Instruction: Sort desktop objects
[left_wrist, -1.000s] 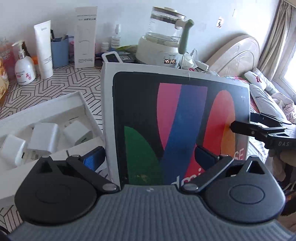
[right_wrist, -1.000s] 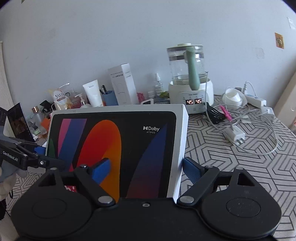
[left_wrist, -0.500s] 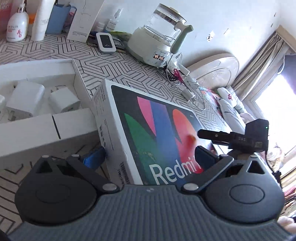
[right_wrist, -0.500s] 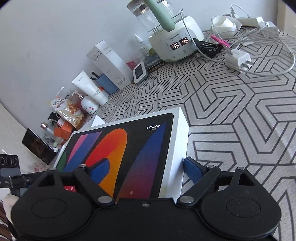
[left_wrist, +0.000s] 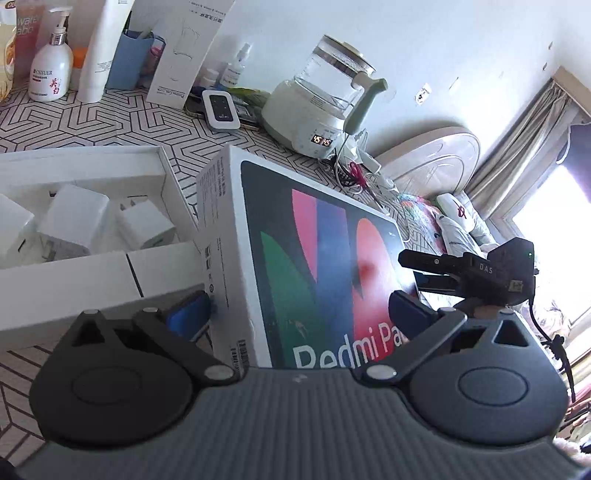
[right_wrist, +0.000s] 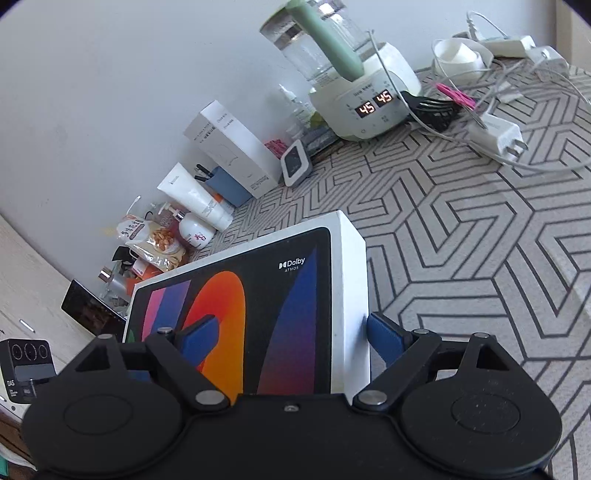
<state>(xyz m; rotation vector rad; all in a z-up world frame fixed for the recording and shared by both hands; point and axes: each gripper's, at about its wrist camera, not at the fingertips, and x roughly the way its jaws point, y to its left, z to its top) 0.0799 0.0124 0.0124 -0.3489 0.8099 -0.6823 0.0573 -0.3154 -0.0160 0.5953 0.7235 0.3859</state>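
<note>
Two tools carry the Redmi Pad box over the patterned worktop

Left wrist view: the left tool (left_wrist: 299, 312) clamps the Redmi Pad box (left_wrist: 295, 251) across its thickness, beside the open white tray (left_wrist: 166, 173) of chargers (left_wrist: 142, 227); the right tool (left_wrist: 469, 269) grips the far edge. Right wrist view: the right tool (right_wrist: 291, 336) pinches the box's corner, one pad on the printed face, one on the white side, above the worktop (right_wrist: 480, 236). Judged best: keep both grips level, lower together, and avoid twisting
</note>
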